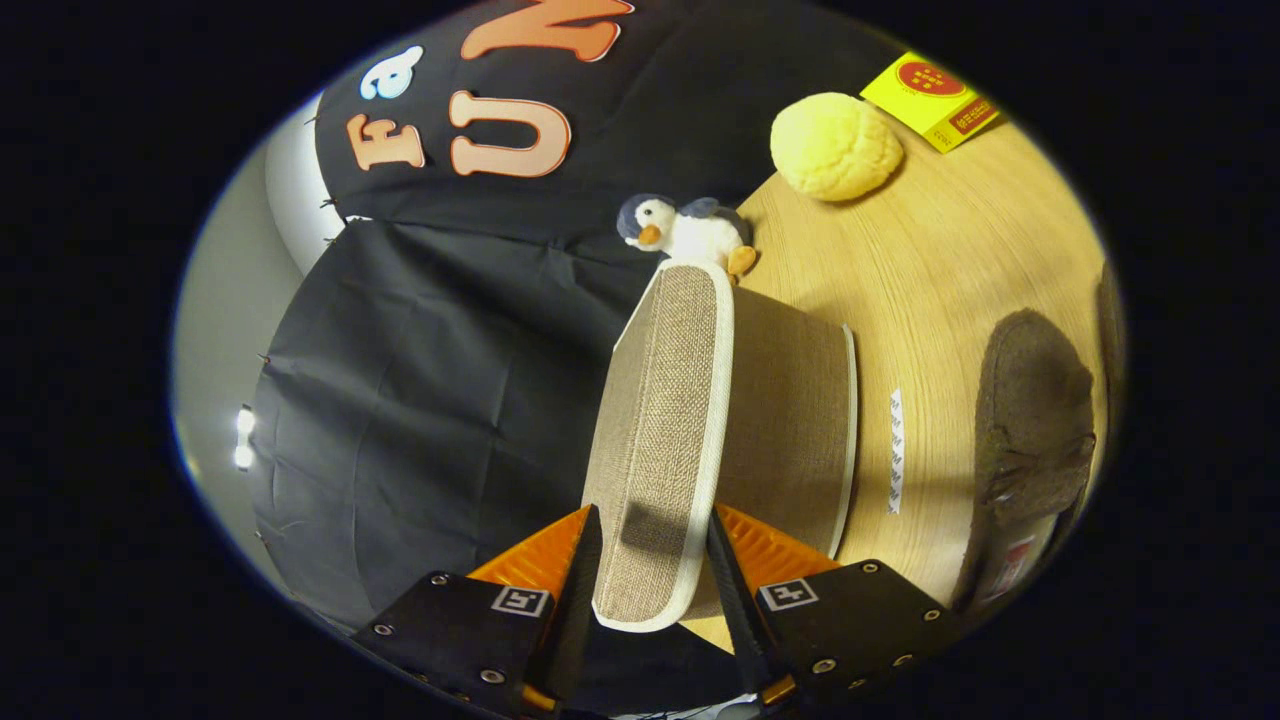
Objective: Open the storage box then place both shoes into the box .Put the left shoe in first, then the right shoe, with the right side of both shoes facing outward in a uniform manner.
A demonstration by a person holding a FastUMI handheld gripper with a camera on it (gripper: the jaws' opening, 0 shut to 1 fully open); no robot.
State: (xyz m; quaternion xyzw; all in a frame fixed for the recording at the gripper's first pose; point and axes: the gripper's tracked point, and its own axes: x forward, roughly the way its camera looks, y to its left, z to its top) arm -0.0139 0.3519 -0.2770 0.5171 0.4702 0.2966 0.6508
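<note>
Woven beige fabric: this is the material of the storage box (790, 410) and of its lid (665, 430), both edged with a pale trim.
Lid: it stands raised on its edge, lifted away from the box body, and its narrow side runs from the fingers up toward the toy penguin.
Gripper (655, 560): the two fingers are closed on the near end of the lid, one on each face, and both seem to press on it.
Fingers (575, 580): they point forward along the lid; the view is turned sideways, so the table looks almost vertical beside them.
Box body: it sits on the wooden table (940, 290), just behind the lid, and its inside is hidden from this angle.
Shoe (1030, 440): a dark brown, fuzzy shoe lies on the table beside the box, apart from it, on the far side from the lid. I cannot tell whether it is the left or the right one.
Tape strip (895, 450): a thin white strip with small marks lies on the table between the box and the shoe.
Toy penguin (685, 230): a small plush, white and grey with an orange beak, sits at the table edge just beyond the far end of the lid.
Yellow round object (835, 145): soft-looking, like a bun, farther along the table.
Yellow packet (930, 100): flat, with a red mark, near the round object.
Wall: black cloth behind the table.
</note>
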